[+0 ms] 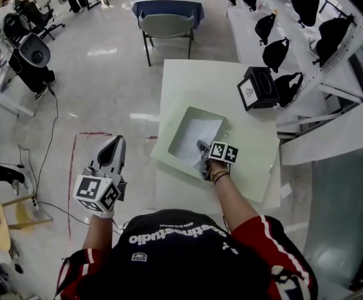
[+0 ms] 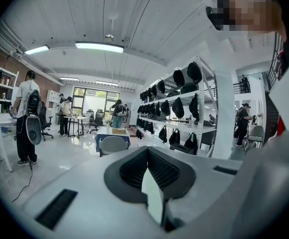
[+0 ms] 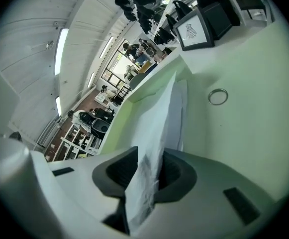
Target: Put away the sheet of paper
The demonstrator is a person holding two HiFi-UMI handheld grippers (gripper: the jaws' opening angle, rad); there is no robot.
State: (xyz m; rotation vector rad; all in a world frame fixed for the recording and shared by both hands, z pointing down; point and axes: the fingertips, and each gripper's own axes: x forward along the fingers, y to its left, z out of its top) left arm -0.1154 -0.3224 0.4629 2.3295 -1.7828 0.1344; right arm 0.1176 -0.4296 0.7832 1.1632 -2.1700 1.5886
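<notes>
Right gripper [image 1: 201, 147]: jaws partly apart, sheet of paper [image 1: 195, 132] standing loose between them, inside the opened pale green folder [image 1: 250, 161]. Left gripper [image 1: 112, 145]: jaws together, empty, beside the table [image 1: 187, 80].

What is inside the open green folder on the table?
A white sheet of paper lies in the green folder, its near edge between the parted jaws of the right gripper. Whatever is under the sheet is covered.
</notes>
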